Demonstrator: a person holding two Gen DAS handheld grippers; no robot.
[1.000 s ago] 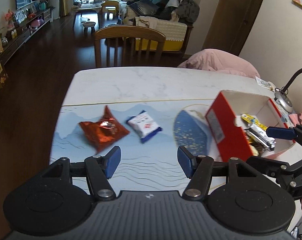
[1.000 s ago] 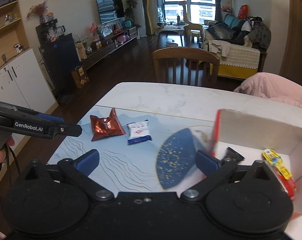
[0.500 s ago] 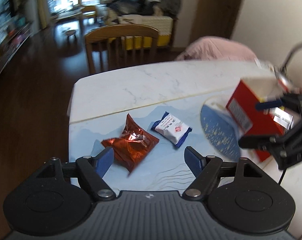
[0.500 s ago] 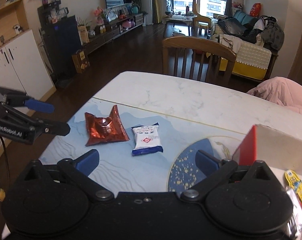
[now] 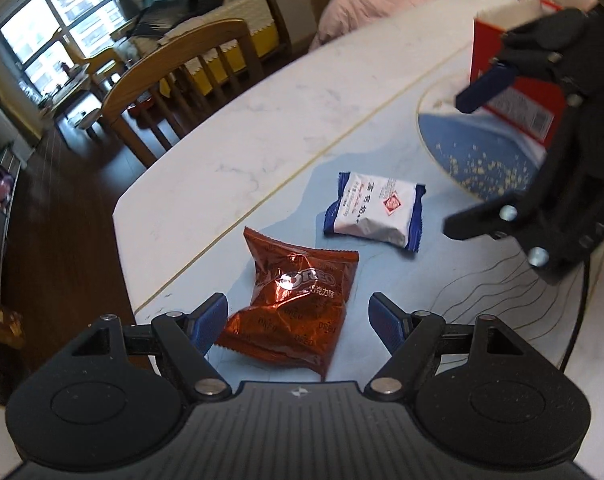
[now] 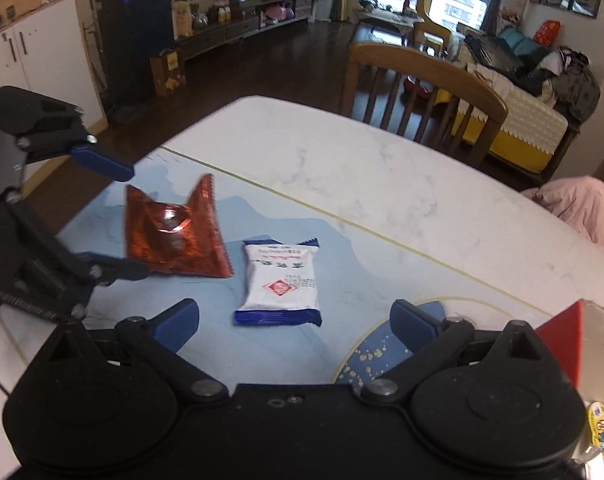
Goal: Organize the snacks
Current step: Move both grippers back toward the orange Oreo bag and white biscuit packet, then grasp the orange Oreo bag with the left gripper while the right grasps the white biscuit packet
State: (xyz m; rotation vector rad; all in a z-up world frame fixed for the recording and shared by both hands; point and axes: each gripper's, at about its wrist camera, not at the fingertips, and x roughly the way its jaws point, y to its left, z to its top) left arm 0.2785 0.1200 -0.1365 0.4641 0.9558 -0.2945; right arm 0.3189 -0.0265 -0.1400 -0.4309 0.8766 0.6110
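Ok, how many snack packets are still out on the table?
2: the red packet lies between the left gripper's open fingers; the white packet lies beside it, nearer the box. Others inside the box aren't counted.

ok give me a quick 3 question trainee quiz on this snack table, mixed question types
1. True or false: the crinkled red-orange foil snack packet lies between the open left tongs, untouched by the pads.
2. Which packet lies ahead of the right tongs? A) the red-orange one B) the white packet with blue ends C) neither
3. Fill in: the red cardboard box stands on the ____ patterned table mat.

Key: 1 true; 2 B; 3 blue
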